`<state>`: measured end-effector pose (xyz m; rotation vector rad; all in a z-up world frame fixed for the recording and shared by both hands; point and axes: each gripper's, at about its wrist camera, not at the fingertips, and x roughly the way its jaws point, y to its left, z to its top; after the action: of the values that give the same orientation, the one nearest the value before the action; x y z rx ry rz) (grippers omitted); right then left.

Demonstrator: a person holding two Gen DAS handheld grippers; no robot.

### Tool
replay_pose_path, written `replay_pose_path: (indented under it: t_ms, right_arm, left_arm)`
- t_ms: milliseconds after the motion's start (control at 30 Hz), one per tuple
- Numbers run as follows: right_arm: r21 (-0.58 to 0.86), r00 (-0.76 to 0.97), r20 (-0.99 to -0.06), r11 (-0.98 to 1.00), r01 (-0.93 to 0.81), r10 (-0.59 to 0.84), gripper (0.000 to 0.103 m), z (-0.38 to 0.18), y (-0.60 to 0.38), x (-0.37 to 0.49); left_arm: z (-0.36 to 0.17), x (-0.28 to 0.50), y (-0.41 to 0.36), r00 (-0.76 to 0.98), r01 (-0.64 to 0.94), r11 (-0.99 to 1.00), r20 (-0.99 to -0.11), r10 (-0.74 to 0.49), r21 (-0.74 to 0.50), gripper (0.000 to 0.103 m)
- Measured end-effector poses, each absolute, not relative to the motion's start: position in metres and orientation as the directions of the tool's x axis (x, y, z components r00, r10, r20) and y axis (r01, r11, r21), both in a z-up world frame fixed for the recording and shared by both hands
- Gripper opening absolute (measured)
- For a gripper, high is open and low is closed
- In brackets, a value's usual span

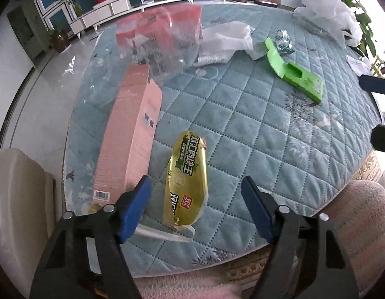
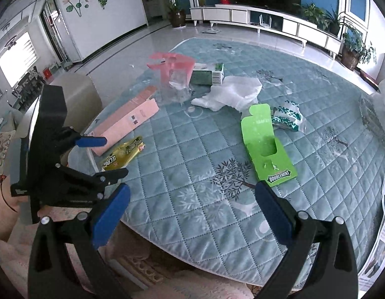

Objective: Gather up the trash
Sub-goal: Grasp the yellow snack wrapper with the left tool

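several pieces of trash lie on a quilted teal counter (image 2: 192,164): gold snack wrapper (image 1: 186,179) near the front left edge; long pink carton (image 1: 129,134) just beside it, on its left in the left wrist view; green doublemint card (image 2: 264,147) further right; white plastic bag (image 2: 232,93) and clear packaging (image 2: 176,84) toward the back. left tongs (image 1: 196,186): parted, wrapper between the blue pads, neither pad touching it. right tongs (image 2: 192,199): parted, empty, over bare quilt just short of the green card. step in hand, as judged: taking the gold wrapper. handling note: wrapper is thin, crinkled and curled up at one side; lower the pads to straddle its raised middle, keep the left pad clear of the pink carton, close squarely so the foil does not slip out
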<state>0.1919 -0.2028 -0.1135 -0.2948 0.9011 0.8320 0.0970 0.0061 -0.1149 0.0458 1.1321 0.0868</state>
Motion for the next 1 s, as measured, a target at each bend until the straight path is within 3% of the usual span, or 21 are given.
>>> replay_pose_path:
  t_ms: [267,333,400,533,667,800,1000]
  right_arm:
    - [0.107,0.349,-0.800,0.689,-0.716,0.488,0.098,-0.123,-0.208,0.208]
    - [0.102,0.353,-0.802,0.693,-0.714,0.482,0.098,-0.124,-0.207,0.210]
    - [0.098,0.356,-0.802,0.694,-0.713,0.479,0.098,-0.124,-0.206,0.211]
    - [0.095,0.358,-0.802,0.694,-0.714,0.478,0.098,-0.125,-0.205,0.212]
    - [0.077,0.371,-0.808,0.705,-0.705,0.459,0.098,-0.129,-0.205,0.215]
    - [0.065,0.378,-0.813,0.714,-0.698,0.443,0.098,-0.133,-0.207,0.219]
    - [0.018,0.426,-0.812,0.745,-0.666,0.400,0.098,-0.139,-0.215,0.235]
  left_arm:
    - [-0.132,0.104,0.013,0.394,-0.068,0.994,-0.913,0.109,0.090,0.074]
    - [-0.135,0.105,0.015,0.385,-0.069,0.994,-0.918,0.100,0.080,0.068]
    - [-0.135,0.106,0.015,0.382,-0.065,0.996,-0.920,0.080,0.060,0.054]
    - [-0.135,0.108,0.013,0.386,-0.053,0.997,-0.919,0.077,0.061,0.046]
    - [-0.134,0.109,0.010,0.395,-0.043,0.997,-0.916,0.071,0.059,0.014]
    - [-0.132,0.112,0.010,0.405,-0.055,0.998,-0.912,0.060,0.041,0.008]
    - [-0.126,0.127,0.005,0.420,-0.048,0.999,-0.907,0.034,0.015,0.007]
